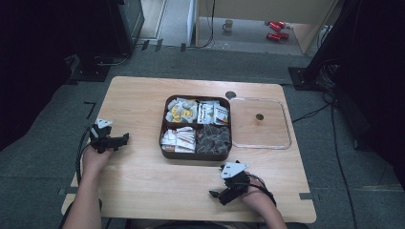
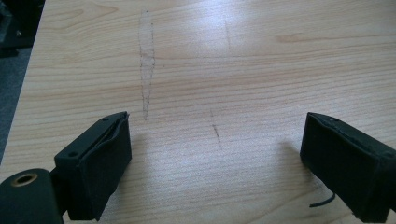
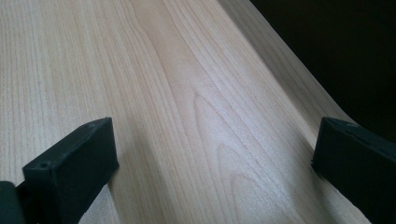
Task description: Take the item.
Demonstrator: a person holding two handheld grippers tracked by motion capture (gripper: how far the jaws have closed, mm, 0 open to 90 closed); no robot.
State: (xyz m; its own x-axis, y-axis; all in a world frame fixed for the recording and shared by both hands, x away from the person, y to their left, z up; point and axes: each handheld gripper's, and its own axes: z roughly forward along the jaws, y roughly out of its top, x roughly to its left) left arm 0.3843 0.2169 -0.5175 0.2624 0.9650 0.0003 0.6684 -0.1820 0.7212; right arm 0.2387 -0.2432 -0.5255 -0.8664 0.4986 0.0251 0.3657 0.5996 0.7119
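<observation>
Resting on the tabletop, both your tongs are spread apart with nothing between them: the left tongs sit well left of the brown box, the right tongs just below its near edge. The box holds packets in four compartments, and its clear lid lies just beside it on the right. If closing it comes next, grip the lid by its rim and lower it level.

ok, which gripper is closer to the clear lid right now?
Right. The right gripper sits near the table's front edge, below and left of the clear lid. The left gripper is on the far side of the brown tray.
</observation>
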